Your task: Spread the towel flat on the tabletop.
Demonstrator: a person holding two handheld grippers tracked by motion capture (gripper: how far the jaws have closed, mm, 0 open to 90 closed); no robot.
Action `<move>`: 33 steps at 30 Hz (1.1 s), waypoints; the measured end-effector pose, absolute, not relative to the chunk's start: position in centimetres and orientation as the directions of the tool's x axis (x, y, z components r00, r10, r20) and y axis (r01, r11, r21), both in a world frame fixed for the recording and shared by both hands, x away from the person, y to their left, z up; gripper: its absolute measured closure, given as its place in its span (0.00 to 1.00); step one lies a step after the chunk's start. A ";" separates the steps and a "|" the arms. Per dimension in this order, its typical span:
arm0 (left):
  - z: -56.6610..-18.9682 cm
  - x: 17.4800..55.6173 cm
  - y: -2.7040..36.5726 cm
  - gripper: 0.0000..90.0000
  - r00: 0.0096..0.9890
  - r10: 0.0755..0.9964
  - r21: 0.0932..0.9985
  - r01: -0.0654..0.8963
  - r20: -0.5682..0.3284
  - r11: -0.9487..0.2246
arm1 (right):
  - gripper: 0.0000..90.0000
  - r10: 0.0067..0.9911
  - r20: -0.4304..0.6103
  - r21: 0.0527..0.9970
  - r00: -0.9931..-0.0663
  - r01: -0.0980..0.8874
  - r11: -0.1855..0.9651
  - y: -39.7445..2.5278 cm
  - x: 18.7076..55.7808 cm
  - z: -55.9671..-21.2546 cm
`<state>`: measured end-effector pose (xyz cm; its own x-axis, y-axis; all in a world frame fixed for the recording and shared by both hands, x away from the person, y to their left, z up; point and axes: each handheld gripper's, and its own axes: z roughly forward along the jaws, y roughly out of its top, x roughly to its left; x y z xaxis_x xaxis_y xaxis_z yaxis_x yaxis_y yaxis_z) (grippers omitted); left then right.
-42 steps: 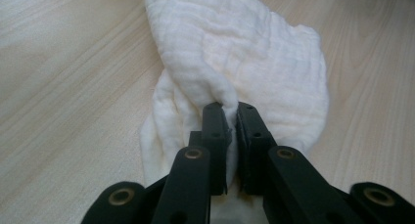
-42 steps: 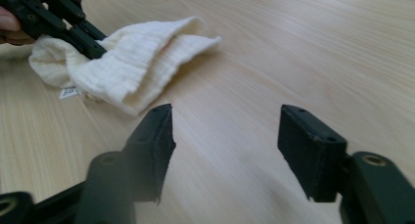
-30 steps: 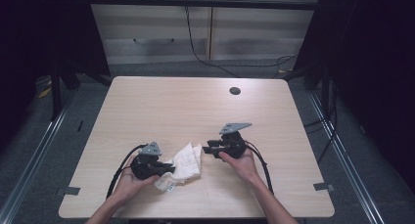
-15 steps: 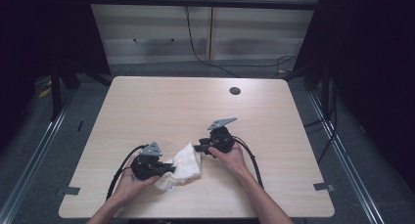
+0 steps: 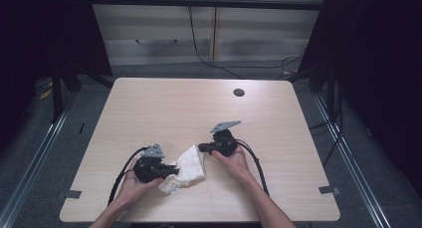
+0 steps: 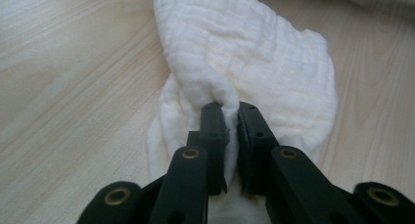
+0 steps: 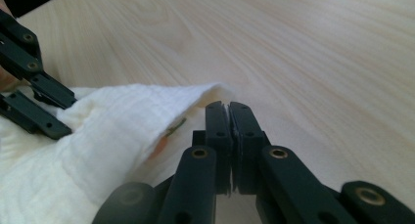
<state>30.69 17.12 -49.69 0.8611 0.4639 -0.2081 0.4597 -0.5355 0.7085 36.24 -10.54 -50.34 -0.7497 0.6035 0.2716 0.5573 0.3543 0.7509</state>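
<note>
A crumpled white cloth [image 5: 188,166] lies on the wooden table [image 5: 164,108] near its front edge, between my two grippers. My left gripper [image 5: 174,170] is shut on a raised fold of the cloth [image 6: 254,57] at its left side; in the left gripper view the fabric bunches between the jaw tips [image 6: 230,107]. My right gripper [image 5: 201,148] is shut at the cloth's upper right corner. In the right gripper view its jaws [image 7: 229,105] are pressed together with the cloth corner [image 7: 147,116] at their tips, lifted off the wood. The left gripper [image 7: 58,117] shows there too, farther off.
A small dark round hole [image 5: 239,92] sits in the table near the back right. Black cables trail from both grippers toward the front edge. Dark floor and metal rails surround the table.
My right gripper has moved left and slightly away from the person, closer to the left gripper, bringing the cloth's corner with it. The left gripper has held still.
</note>
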 end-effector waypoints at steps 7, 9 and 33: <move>-49.0 30.7 17.7 0.70 0.846 0.482 0.735 0.474 -0.228 -0.484 | 0.98 0.601 0.270 0.784 -0.752 0.534 0.316 -11.5 36.1 -48.2; -48.7 30.7 17.9 0.61 0.842 0.484 0.742 0.480 -0.238 -0.468 | 0.98 0.604 0.268 0.803 -0.750 0.520 0.290 -12.0 36.3 -47.0; -48.1 31.4 20.6 0.50 0.773 0.588 0.782 0.512 -0.237 -0.357 | 0.98 0.644 0.136 0.913 -0.752 0.347 0.213 -15.1 37.0 -35.1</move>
<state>31.43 20.61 -48.13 0.7730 0.5883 -0.2375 0.5116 -0.3568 0.7816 37.00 -15.06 -35.06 -0.7525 0.6445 0.1357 0.3469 0.2128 0.9135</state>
